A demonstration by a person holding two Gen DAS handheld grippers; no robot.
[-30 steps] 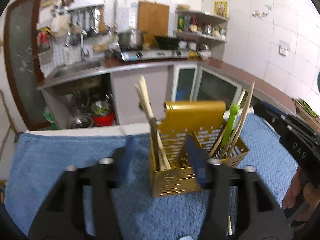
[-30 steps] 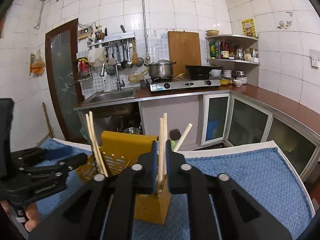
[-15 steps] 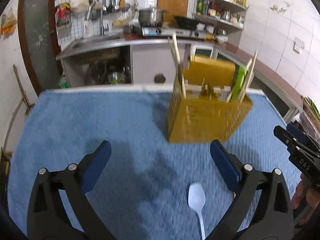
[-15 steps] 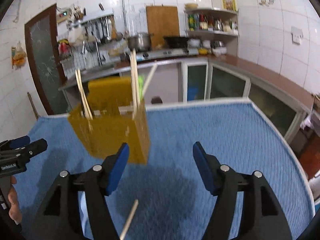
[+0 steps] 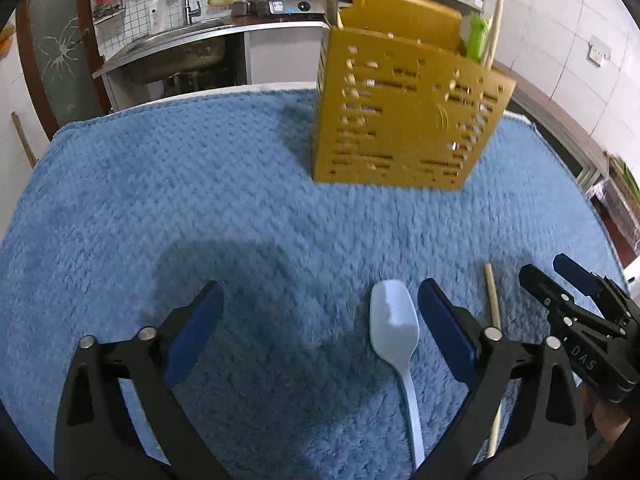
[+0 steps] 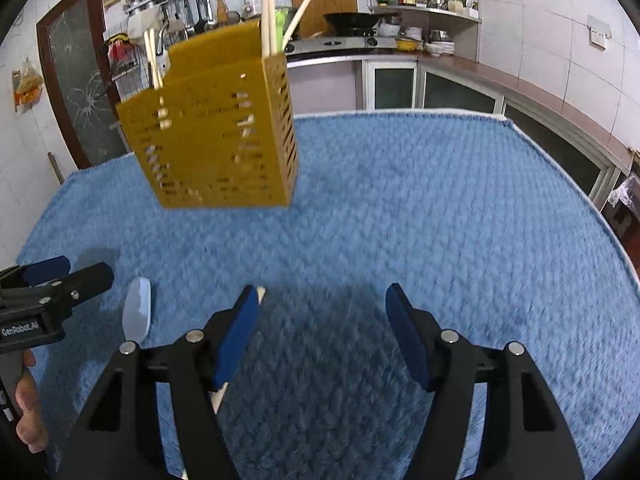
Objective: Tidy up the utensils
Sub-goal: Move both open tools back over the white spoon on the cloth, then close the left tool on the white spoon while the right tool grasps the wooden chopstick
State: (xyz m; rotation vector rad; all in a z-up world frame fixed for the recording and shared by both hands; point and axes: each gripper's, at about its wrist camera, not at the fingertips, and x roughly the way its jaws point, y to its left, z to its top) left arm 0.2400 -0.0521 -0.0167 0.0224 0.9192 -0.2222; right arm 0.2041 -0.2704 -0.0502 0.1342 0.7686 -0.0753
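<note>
Having dropped from the yellow holder, both grippers hung empty over the blue-covered surface: left gripper wide, closing slightly beside the white spoon; right gripper half-open near a chopstick, suggesting the next pickups.

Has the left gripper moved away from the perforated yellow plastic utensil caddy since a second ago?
Yes. The left gripper has drawn back and down from the yellow caddy; its closing jaws, nothing between the pads, hang over the blue towel beside a white plastic spoon.
</note>
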